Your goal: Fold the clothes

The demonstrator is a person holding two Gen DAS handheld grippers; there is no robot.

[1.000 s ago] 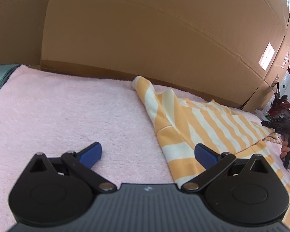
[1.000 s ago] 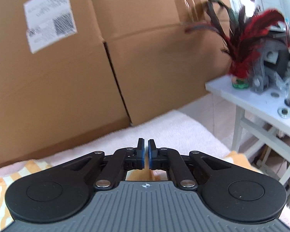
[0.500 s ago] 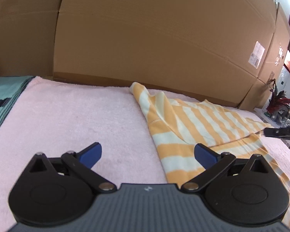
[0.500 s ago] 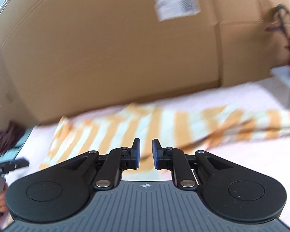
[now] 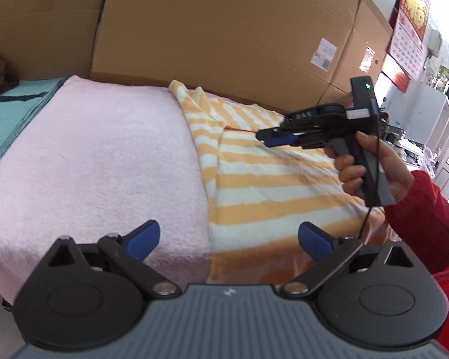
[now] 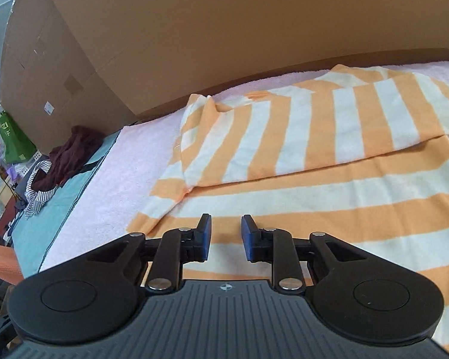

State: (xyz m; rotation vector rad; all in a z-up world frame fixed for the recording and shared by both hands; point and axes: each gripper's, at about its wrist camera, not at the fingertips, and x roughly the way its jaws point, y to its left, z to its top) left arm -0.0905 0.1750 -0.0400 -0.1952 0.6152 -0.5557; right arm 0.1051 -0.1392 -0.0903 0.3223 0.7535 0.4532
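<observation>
An orange-and-white striped garment (image 5: 263, 179) (image 6: 329, 155) lies on a pink towel (image 5: 104, 155) (image 6: 128, 179), with one part folded over along its far side. My left gripper (image 5: 228, 236) is open wide, low over the garment's near left edge, holding nothing. My right gripper (image 6: 226, 233) is partly open and hovers just above the striped cloth with nothing between its fingers. In the left wrist view the right gripper (image 5: 269, 139) shows from the side, held by a hand (image 5: 371, 167) in a red sleeve.
Tall cardboard boxes (image 5: 224, 36) (image 6: 224, 30) wall off the far side. A teal cloth (image 5: 6, 113) (image 6: 60, 206) lies left of the towel, with a dark garment (image 6: 71, 152) and a striped one (image 6: 37, 185) heaped on it. Shelves and a calendar (image 5: 410, 24) stand at right.
The right gripper swung left from the room's side to over the garment and its jaws opened from shut. The left gripper lifted and drew back slightly, staying open.
</observation>
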